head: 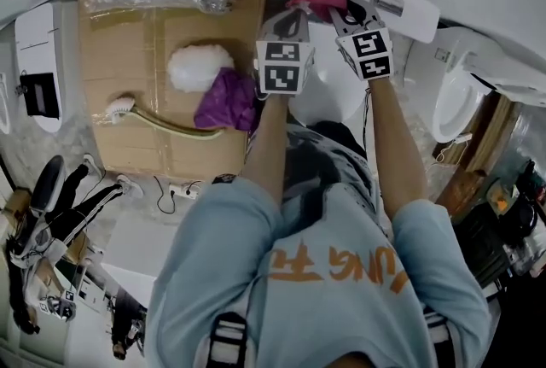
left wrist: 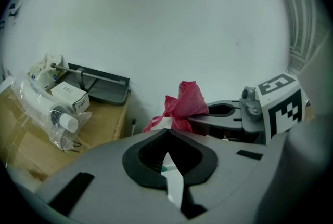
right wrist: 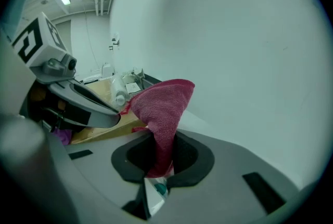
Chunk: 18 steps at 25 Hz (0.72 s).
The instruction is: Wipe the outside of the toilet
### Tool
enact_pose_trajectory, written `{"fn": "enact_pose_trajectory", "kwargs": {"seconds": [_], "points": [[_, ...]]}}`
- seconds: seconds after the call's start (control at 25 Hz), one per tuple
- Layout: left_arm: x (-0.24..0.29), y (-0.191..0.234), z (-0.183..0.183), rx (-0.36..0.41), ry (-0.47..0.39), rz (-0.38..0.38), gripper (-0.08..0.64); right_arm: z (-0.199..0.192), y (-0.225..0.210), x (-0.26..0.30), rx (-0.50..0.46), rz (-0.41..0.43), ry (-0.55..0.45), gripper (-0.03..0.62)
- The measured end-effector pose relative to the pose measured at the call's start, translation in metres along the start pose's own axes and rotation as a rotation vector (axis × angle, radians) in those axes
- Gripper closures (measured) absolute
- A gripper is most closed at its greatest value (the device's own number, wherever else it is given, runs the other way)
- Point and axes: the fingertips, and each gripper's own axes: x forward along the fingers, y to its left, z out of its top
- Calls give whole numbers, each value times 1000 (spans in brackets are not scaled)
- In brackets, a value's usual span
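- Nearest the person, the toilet [head: 328, 93] stands between the two outstretched arms, its white body just below both tools.
- The left gripper [head: 290, 23] has its jaws pressed together with nothing between them. It hangs over the toilet, just beside the other tool.
- The right gripper [right wrist: 158, 159] pinches a red cloth [right wrist: 162, 106] by its lower end. The rest of the cloth stands up in a bunch above the jaws.
- In the head view that cloth sits at the near edge of the tank [head: 394, 9], so the wipe seems to be starting on the tank top.
- To do it well, I would tip the right gripper so the loose bunch lies flat on the tank. I would then draw it in long overlapping strokes, holding the pinch firm and the empty tool clear.
- Farther left, a cardboard top [head: 128, 33] holds a brush [head: 119, 108] and a purple rag [head: 226, 99].
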Motion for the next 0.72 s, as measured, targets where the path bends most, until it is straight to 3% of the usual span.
{"fn": "enact_pose_trajectory", "kwargs": {"seconds": [0.32,0.52,0.72], "points": [[-5,-22,8,69,25,-8,540,-19,-15,-21,68,-22,-4,526],[-6,-51,1,113,62,-64,540,-31,-26,-35,123,-39,-8,526],[0,-61,1,109,60,-75,540,-42,-39,-47,171,-56,-4,526]]}}
